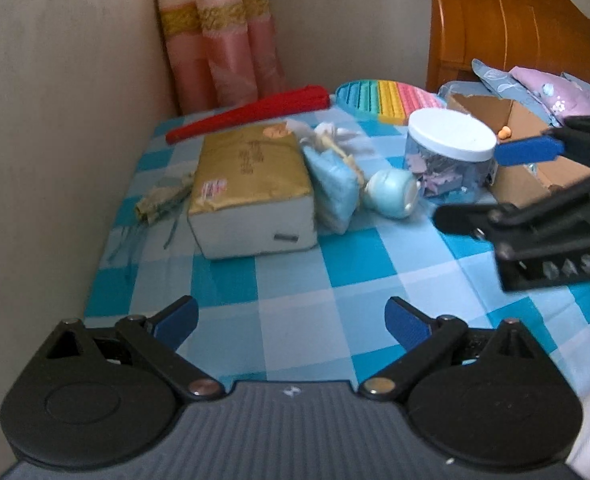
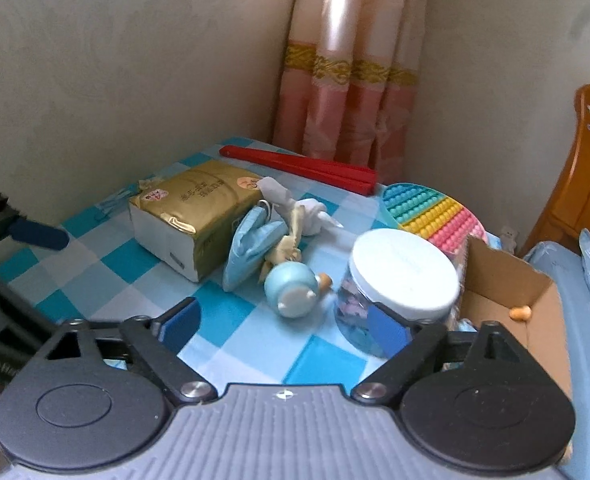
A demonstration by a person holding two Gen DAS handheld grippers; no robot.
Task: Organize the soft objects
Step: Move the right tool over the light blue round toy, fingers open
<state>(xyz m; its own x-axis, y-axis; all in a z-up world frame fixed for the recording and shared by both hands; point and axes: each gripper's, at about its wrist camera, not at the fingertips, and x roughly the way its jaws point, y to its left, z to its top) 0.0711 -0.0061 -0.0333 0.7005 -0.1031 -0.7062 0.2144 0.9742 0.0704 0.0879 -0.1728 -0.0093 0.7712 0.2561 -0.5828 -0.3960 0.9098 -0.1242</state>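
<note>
On the blue checked tablecloth point(image 1: 295, 280) lie a gold tissue pack point(image 1: 247, 184) point(image 2: 193, 216), a light blue face mask point(image 1: 333, 188) point(image 2: 251, 248), a crumpled white tissue point(image 1: 335, 136) point(image 2: 311, 212) and a small round blue toy point(image 1: 391, 198) point(image 2: 291, 288). My left gripper point(image 1: 291, 320) hangs open over bare cloth in front of the tissue pack. My right gripper point(image 2: 285, 326) point(image 1: 469, 184) is open just short of the toy. Its right finger stands in front of a clear jar with a white lid point(image 2: 403, 272) point(image 1: 451, 140).
A torn cardboard box point(image 2: 507, 280) holding an orange earplug point(image 2: 520, 313) stands right of the jar. A rainbow bubble mat point(image 2: 431, 212) and a red folded fan point(image 2: 303, 166) lie at the back, a tasselled sachet point(image 1: 163, 200) by the left wall. Pillows point(image 1: 555, 92) and a wooden headboard point(image 1: 507, 24) are at the right.
</note>
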